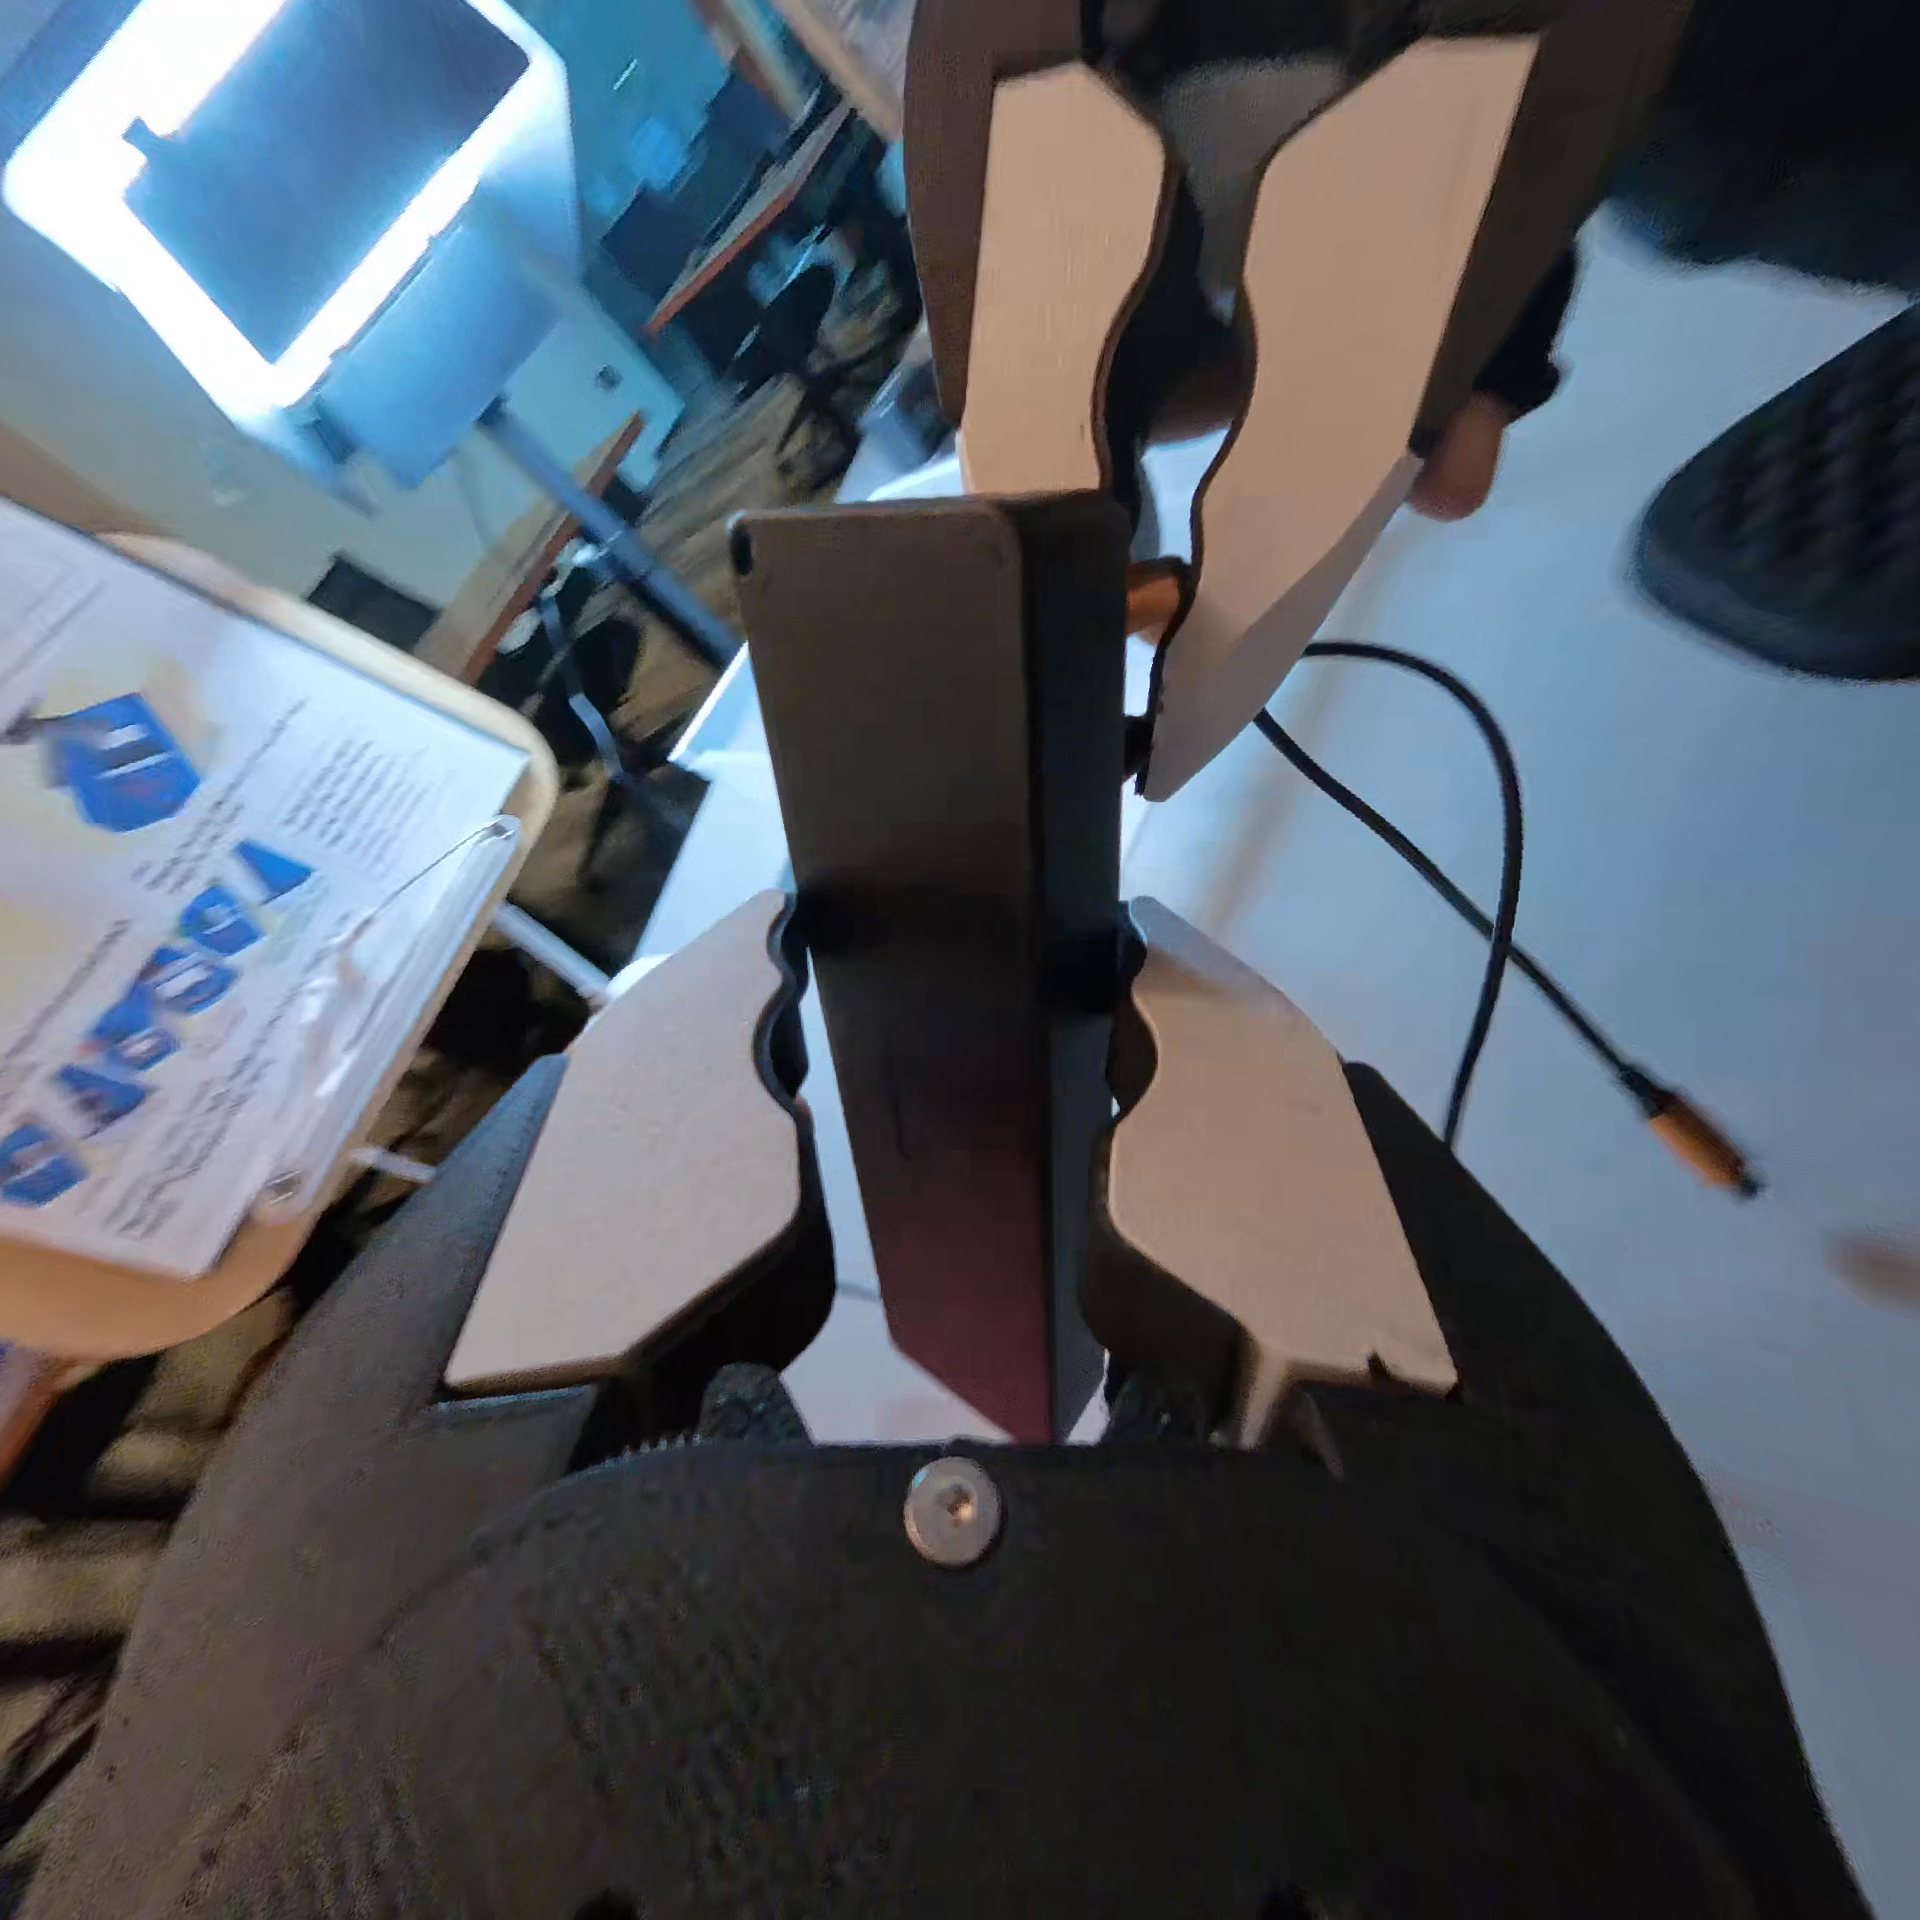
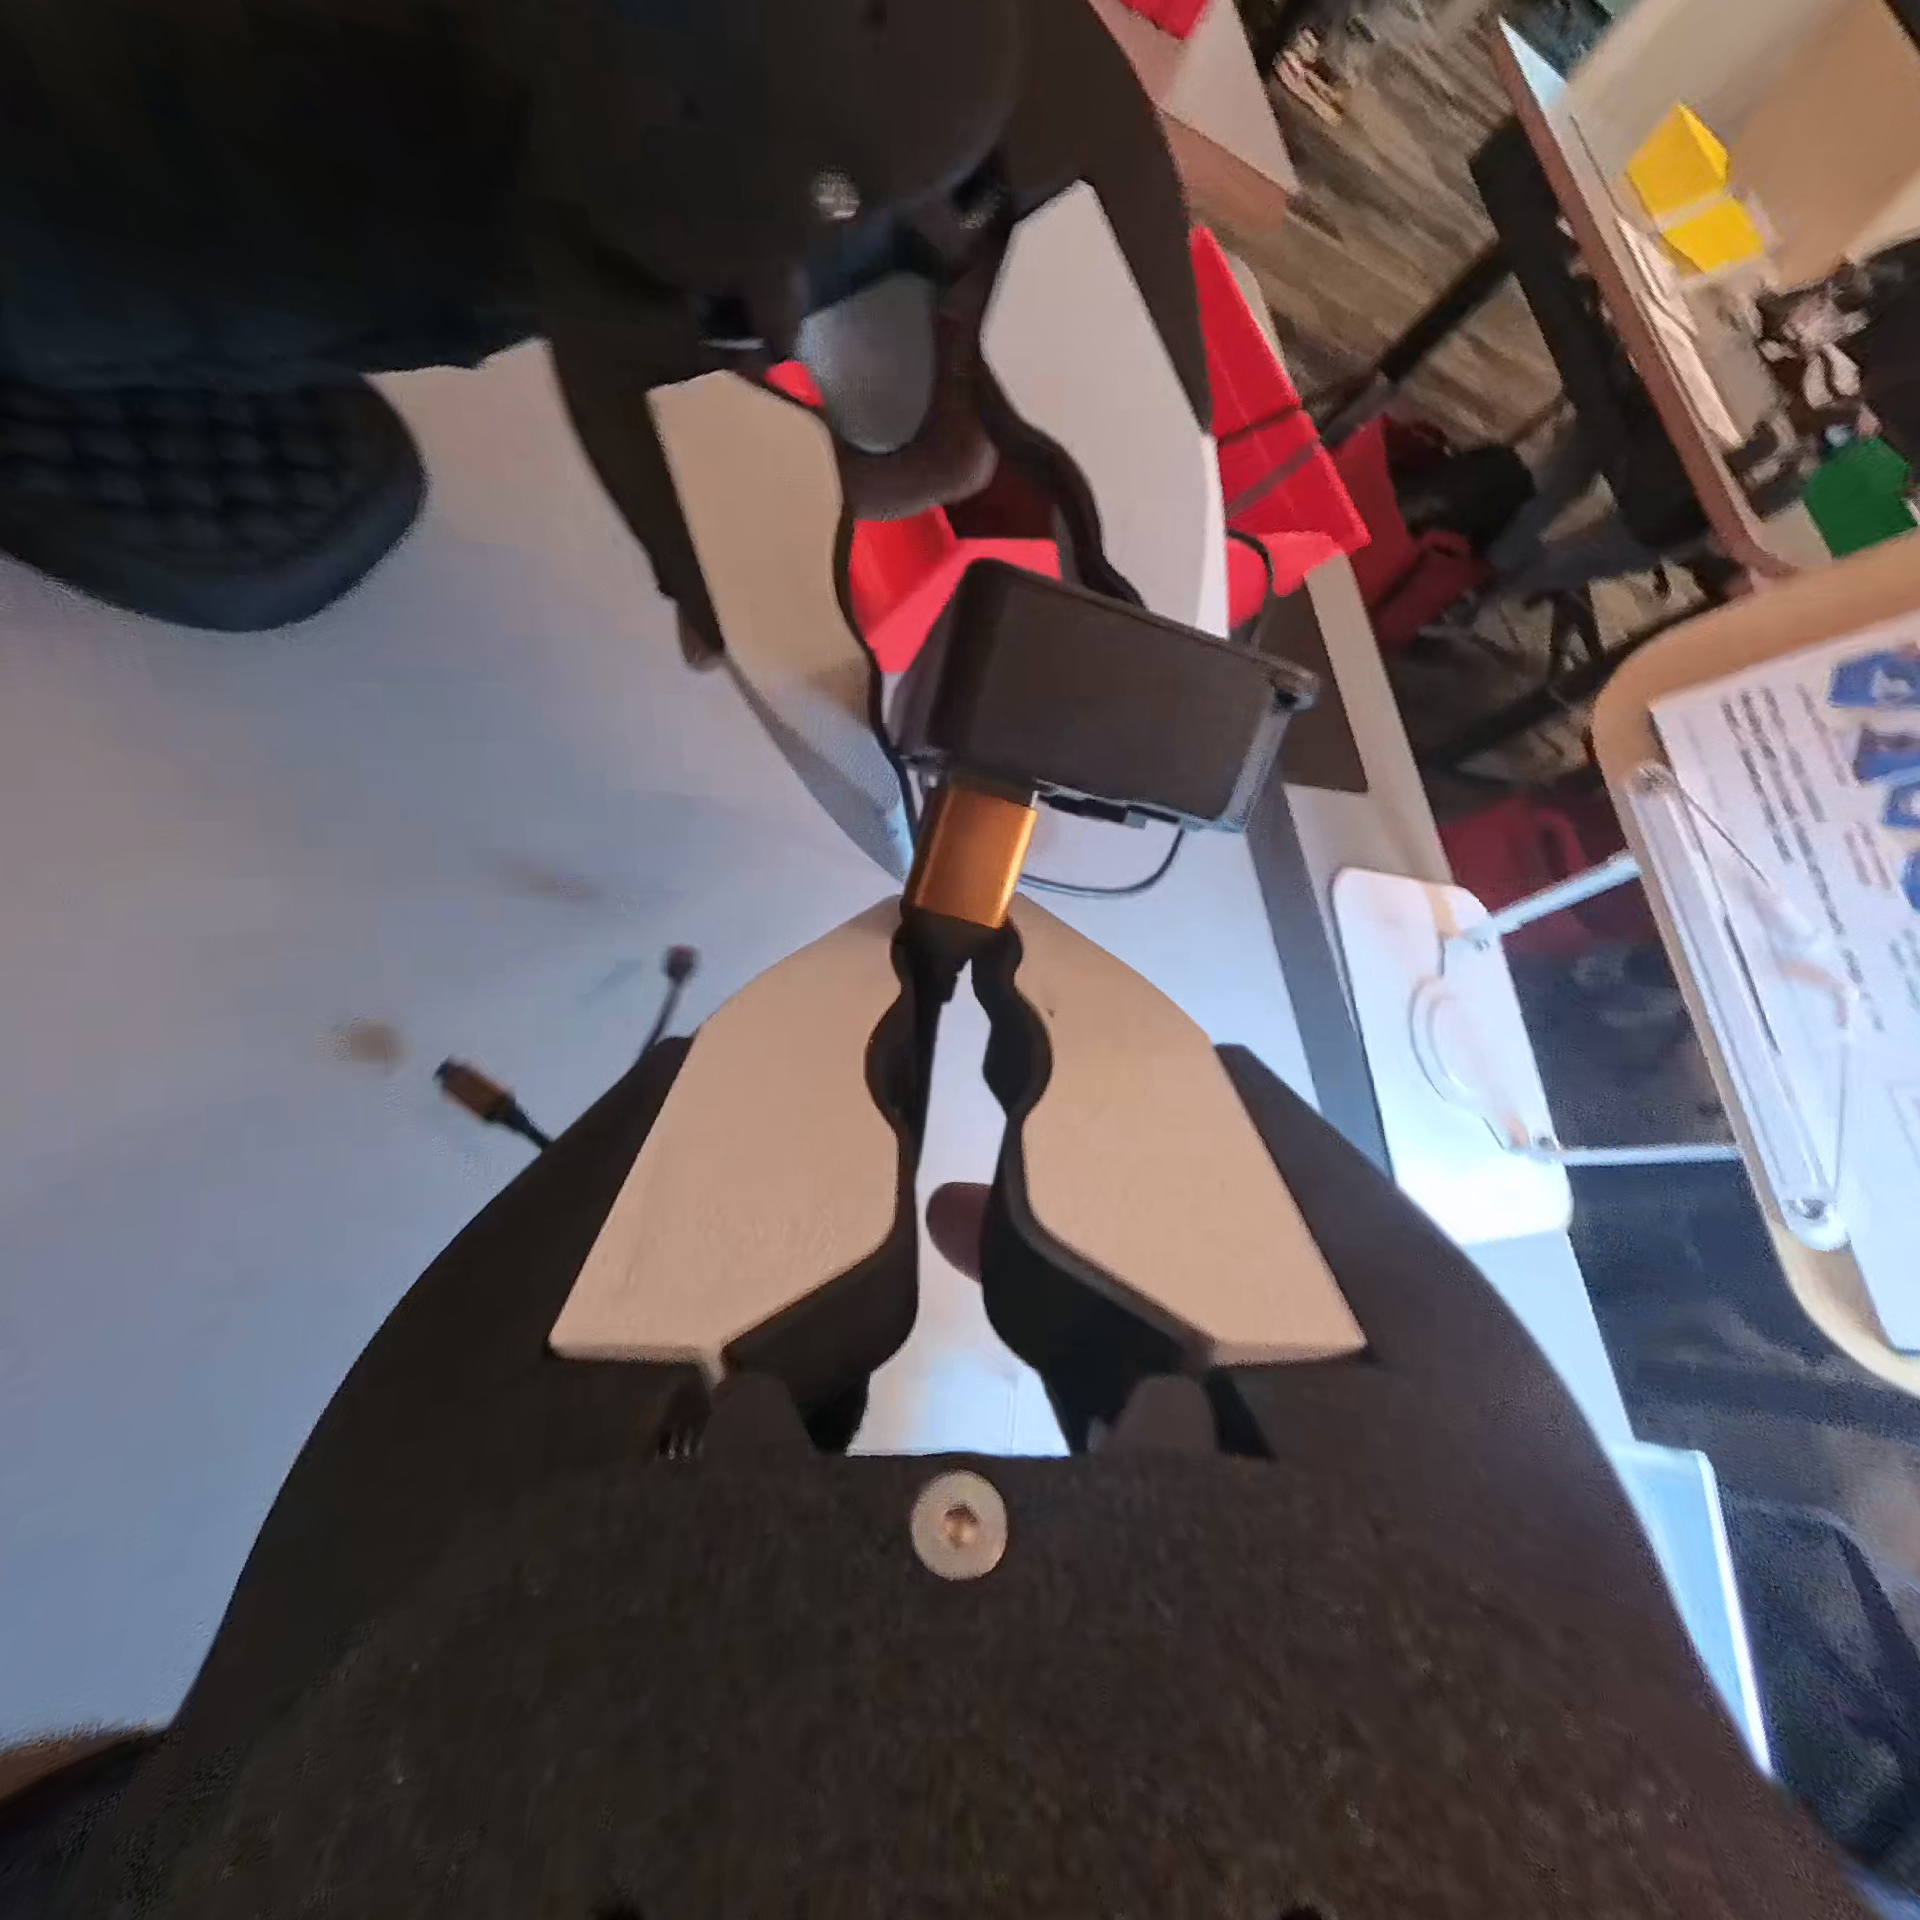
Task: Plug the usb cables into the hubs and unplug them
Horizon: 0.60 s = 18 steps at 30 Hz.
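The left tool (image 1: 961, 971) clamps the dark hub (image 1: 914, 790) between its pale fingers, holding it up off the white worktop (image 1: 1662, 831) with its narrow edge turned toward the other tool. The right tool (image 2: 954, 951) is nearly closed, pinching the black strain-relief just behind the copper-coloured plug (image 2: 968, 868), and that plug's nose sits right at the hub's (image 2: 1091, 707) port edge. Whether it is fully seated or only partly in, I cannot tell from here; the metal tip is hidden at the slot. In the left wrist view only a sliver of the copper-coloured plug (image 1: 1153, 597) peeks out beside the hub, behind the right tool's (image 1: 1169, 717) pale finger. So one cable is at the port, either going in or coming out. A second copper-ended connector (image 2: 478, 1086) lies loose on the worktop with its black cable (image 1: 1496, 831) looping away, clearly not plugged into anything. My read: the job is mid-way at best, with this plug being worked and at least one more connector waiting its turn. Only this one hub shows in either view.
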Motion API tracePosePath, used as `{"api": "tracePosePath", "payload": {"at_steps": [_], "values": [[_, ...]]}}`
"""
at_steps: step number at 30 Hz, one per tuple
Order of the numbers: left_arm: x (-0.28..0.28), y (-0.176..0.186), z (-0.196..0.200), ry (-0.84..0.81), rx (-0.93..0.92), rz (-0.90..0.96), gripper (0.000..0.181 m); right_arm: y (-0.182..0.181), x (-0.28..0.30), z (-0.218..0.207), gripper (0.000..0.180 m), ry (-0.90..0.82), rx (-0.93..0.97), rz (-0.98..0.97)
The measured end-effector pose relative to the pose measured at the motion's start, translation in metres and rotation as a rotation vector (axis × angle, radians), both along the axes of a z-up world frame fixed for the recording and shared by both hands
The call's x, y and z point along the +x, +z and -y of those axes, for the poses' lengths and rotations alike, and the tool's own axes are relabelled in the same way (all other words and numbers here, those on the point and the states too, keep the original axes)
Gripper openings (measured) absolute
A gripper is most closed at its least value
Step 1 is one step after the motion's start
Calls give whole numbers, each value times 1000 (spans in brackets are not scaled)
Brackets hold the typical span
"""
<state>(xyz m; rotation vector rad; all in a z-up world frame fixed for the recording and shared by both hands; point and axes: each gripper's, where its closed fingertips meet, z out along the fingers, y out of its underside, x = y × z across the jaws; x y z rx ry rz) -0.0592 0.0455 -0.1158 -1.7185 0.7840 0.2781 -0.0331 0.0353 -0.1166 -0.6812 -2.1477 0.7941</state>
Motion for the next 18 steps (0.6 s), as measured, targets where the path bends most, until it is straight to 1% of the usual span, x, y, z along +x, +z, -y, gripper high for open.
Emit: {"api": "tracePosePath", "payload": {"at_steps": [2,4,6,7,8,9,11,14,15,17,18], "values": [[11,4,10,-106,-38,114,59,4,7,10,8,81,-36,-7],[21,-1,18,-176,-134,201,72,5,12,17,6,132,-23,-19],[28,-6,20,-210,-147,175,72,1,14,18,6,132,35,-6],[34,-10,22,-236,-164,160,66,-2,15,20,6,137,59,1],[36,-12,22,-240,-168,134,65,-4,16,19,6,135,78,6],[34,-13,19,-223,-156,107,65,-4,15,17,6,127,91,-2],[33,-9,18,-224,-136,126,65,2,15,16,8,130,66,-40],[26,-9,18,-206,-118,113,65,15,21,20,41,152,-8,-61],[27,-10,19,-215,-130,120,65,18,21,20,45,151,-14,-76],[29,-9,18,-219,-122,126,66,18,20,24,39,161,-14,-88],[29,-10,17,-216,-121,120,65,17,18,25,27,161,-4,-93]]}}
